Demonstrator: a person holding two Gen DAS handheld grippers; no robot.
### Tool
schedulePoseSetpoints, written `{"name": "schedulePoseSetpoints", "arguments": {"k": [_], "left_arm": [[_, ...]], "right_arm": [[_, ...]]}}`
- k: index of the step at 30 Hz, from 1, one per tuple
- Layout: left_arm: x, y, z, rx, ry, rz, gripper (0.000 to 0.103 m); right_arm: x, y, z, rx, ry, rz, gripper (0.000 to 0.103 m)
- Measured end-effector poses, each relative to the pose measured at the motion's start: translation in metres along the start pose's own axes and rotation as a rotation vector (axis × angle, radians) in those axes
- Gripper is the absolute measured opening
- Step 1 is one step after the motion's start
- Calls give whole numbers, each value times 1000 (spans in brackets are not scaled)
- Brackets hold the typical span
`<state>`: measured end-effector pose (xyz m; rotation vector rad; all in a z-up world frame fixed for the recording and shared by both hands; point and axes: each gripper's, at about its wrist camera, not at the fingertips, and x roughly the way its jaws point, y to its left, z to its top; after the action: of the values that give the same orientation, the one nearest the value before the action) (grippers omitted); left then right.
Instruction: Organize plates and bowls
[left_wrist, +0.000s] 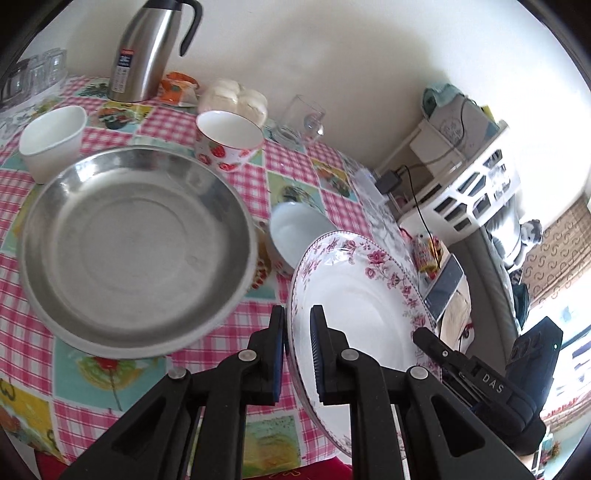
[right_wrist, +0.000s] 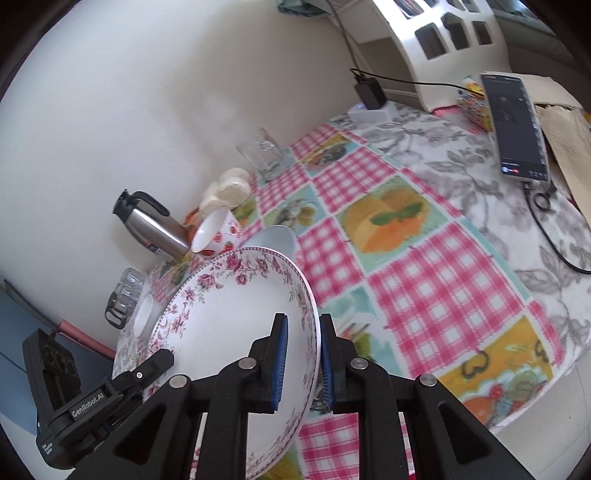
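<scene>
A white plate with a pink flower border hangs tilted above the checked tablecloth, held from both sides. My left gripper is shut on its left rim. My right gripper is shut on the opposite rim of the same plate. Each gripper shows in the other's view: the right one and the left one. A large steel plate lies on the table to the left. Behind it stand a white bowl, a strawberry-print bowl and a pale blue bowl.
A steel thermos jug, a bag of buns and a drinking glass line the wall. A phone with a cable lies at the table's far right, beside a white rack. Bare tablecloth spreads right of the plate.
</scene>
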<state>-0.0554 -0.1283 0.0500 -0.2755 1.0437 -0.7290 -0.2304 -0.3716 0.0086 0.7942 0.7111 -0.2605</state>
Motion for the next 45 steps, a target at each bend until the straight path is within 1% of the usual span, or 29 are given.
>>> {"name": "schedulePoseSetpoints", "arguments": {"k": [11, 20, 29, 32, 37, 42, 45], "left_arm": [[-28, 40, 17, -66, -44, 34, 14], [-51, 81, 29, -133, -76, 61, 14], [-76, 126, 36, -231, -122, 80, 14], [-83, 136, 39, -244, -137, 104, 14], [-82, 147, 43, -287, -143, 96, 14], [-73, 152, 50, -302, -137, 89, 14], [-67, 156, 54, -308, -135, 103, 14]], "right_arm": [[23, 43, -15, -56, 35, 24, 18], [45, 80, -28, -89, 75, 46, 18], [71, 120, -41, -126, 113, 74, 18], [79, 131, -44, -146, 114, 90, 18], [88, 145, -45, -178, 108, 96, 19], [98, 144, -40, -159, 109, 96, 19], [106, 145, -36, -149, 108, 88, 19]]}}
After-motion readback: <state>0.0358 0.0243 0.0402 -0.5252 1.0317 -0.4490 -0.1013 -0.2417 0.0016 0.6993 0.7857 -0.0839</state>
